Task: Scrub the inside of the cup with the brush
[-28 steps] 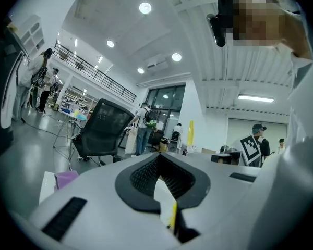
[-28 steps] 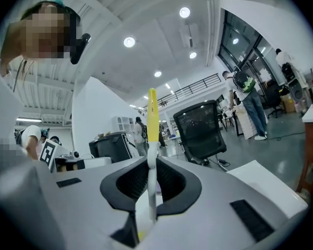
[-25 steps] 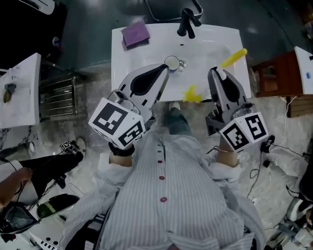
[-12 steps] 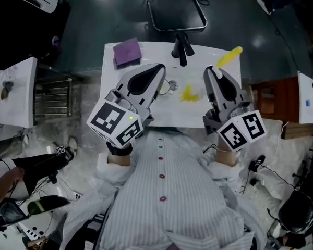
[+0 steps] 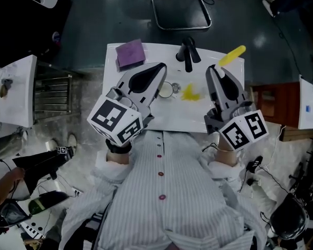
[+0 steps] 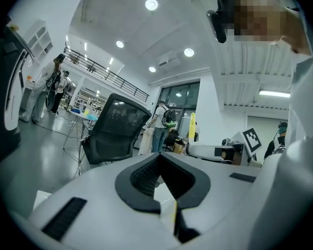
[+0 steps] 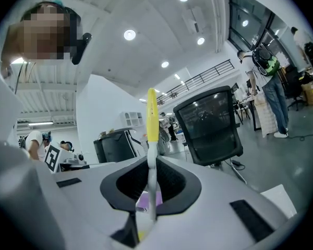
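Left gripper (image 5: 162, 69) is clamped, and from what I see between its jaws it pinches the wall of the clear cup (image 5: 166, 89). The cup sits at the gripper's tip over the middle of the white sink (image 5: 172, 117), just near of the black faucet (image 5: 188, 53). My right gripper (image 5: 215, 71) is closed on the pale stem of the brush (image 5: 232, 56). The brush's yellow handle points far right and its yellow bristles lie just right of the cup, outside it. A purple cloth (image 5: 131, 53) lies at the far left corner.
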Available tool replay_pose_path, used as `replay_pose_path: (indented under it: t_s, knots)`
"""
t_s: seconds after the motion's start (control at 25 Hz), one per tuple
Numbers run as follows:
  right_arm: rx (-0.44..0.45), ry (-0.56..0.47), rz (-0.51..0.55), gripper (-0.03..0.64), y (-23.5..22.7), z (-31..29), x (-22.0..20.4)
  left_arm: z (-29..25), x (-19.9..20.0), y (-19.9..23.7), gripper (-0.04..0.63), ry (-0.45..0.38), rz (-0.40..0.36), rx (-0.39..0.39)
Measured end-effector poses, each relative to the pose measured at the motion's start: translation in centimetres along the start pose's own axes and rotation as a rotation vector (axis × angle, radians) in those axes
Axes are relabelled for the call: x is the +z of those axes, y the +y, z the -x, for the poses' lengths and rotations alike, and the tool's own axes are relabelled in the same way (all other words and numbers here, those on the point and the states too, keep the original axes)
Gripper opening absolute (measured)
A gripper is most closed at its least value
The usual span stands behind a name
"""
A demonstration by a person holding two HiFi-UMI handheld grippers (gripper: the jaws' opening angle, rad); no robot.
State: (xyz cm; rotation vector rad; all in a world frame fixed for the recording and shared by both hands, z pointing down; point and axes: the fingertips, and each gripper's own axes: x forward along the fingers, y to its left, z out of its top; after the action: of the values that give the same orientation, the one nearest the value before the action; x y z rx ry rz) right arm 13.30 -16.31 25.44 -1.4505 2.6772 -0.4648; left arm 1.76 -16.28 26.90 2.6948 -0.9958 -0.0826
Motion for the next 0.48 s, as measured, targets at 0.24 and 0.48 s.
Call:
replay_pose_path:
  t_s: [0.24,0.48]
  knots:
    - [-0.011,0.014,-0.010,0.058,-0.3,-1.9,-0.7,0.1,-1.0,2.7,0.008,0.034,0.012,0.018]
    - [-0.021,0.046,-0.028,0.057,-0.5,-2.1,-2.3,0.2,-4.4,3.3,0.008,0.105,0.022,0.010]
